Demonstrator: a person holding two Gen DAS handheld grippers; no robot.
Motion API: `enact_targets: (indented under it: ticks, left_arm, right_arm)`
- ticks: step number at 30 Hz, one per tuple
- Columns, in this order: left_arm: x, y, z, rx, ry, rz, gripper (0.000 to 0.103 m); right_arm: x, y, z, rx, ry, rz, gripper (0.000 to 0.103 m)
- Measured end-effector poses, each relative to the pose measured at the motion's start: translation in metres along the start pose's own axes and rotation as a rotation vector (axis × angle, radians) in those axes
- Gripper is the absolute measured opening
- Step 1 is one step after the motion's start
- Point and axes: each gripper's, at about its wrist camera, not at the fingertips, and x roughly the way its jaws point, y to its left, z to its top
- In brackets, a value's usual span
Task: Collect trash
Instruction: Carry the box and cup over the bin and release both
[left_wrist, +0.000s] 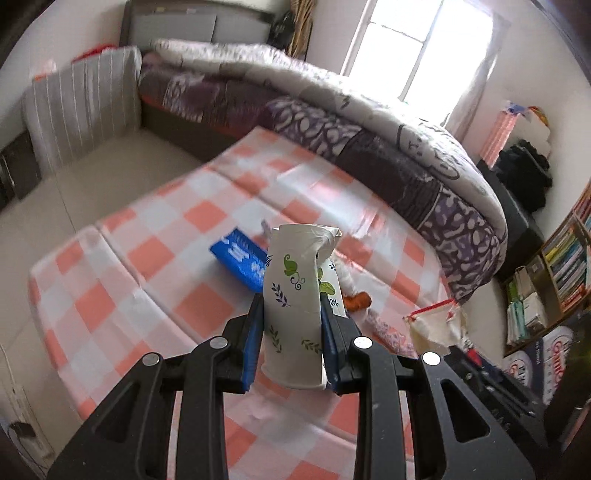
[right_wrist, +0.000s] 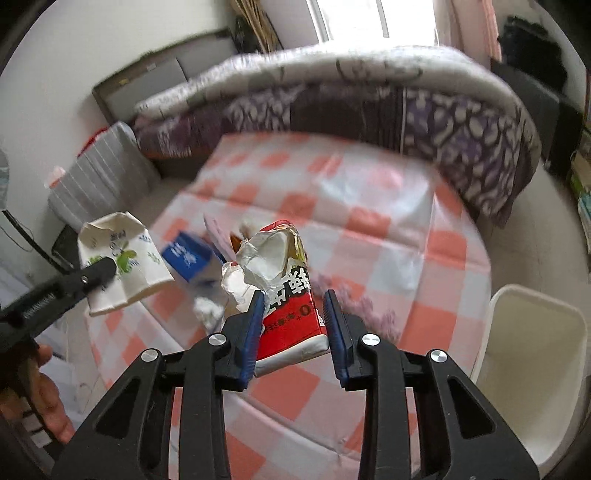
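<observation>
- A table (left_wrist: 110, 295) in a pink checked cloth stands beside a bed; a blue box (left_wrist: 240, 264) and scraps of litter lie on it, presumably waiting to be cleared.
- A white bin (right_wrist: 532, 369) stands at the table's right edge, likely where the trash goes.
- The left gripper (left_wrist: 291, 332), angled downward, is clenched on a flattened paper cup (left_wrist: 295, 295) lifted clear of the table.
- The right gripper (right_wrist: 295, 332), also tilted down, has a crumpled red-and-white carton (right_wrist: 284, 302) between its jaws; the left pad presses it, the right shows a slight gap.
</observation>
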Motion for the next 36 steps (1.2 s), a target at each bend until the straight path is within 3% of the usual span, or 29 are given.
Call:
enact_targets:
  ticks: [5,16,36]
  left_arm:
    - [-0.008,-0.01,-0.001,0.039,-0.039,0.008,0.029]
    - [-0.008,-0.037,-0.008,0.085,-0.041,-0.018,0.029]
    - [-0.004,-0.121,-0.036,0.21,-0.015,-0.115,0.029]
  right_arm:
    - [-0.013,0.001,0.004,-0.011,-0.074,-0.015,0.031]
    - [-0.036,-0.01,0.0,-0.012,-0.118,-0.036,0.032]
    - [-0.082,-0.107,-0.005,0.169,-0.111,-0.189,0.033]
